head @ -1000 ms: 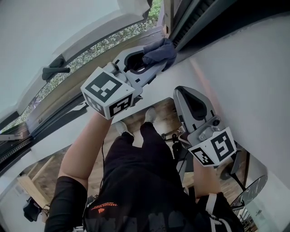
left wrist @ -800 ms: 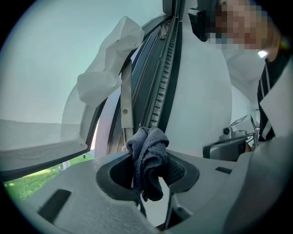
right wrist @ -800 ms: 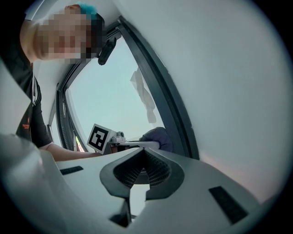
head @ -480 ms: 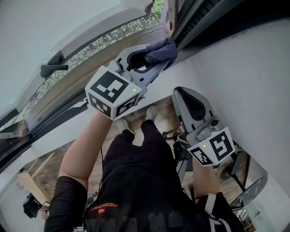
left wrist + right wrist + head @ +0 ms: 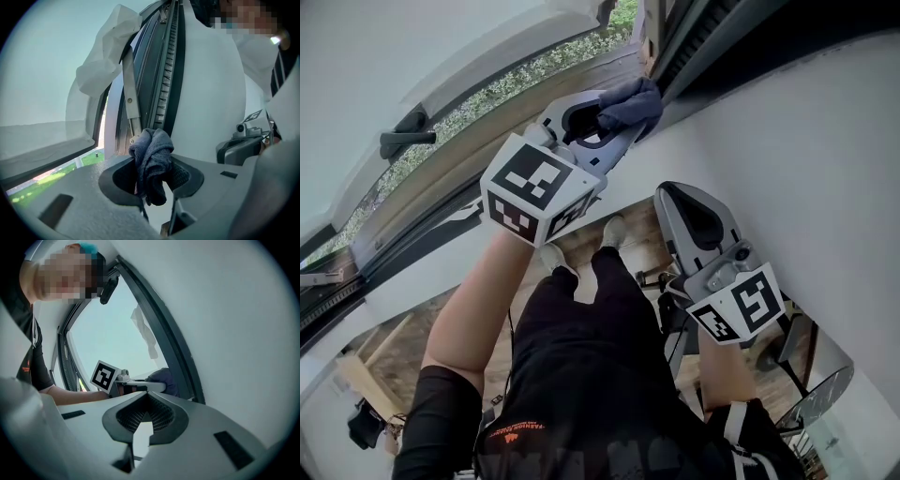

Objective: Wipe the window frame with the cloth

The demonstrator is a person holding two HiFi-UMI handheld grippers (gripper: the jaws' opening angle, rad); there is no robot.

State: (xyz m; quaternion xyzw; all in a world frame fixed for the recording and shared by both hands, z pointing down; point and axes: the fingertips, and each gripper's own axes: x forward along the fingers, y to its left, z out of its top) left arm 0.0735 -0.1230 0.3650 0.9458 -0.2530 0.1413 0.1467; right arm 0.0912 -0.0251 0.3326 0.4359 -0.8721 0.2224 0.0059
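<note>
At window frame [image 5: 164, 70], left claw [image 5: 153, 180] pinches cloth [image 5: 152, 154], contact hidden; right claw [image 5: 144, 414] pressed together.

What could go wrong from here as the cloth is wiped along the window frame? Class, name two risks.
1. The cloth is a bunched wad in the left tongs; rubbing the window frame might tug it loose.
2. The metal stay beside it could snag the cloth.
</note>
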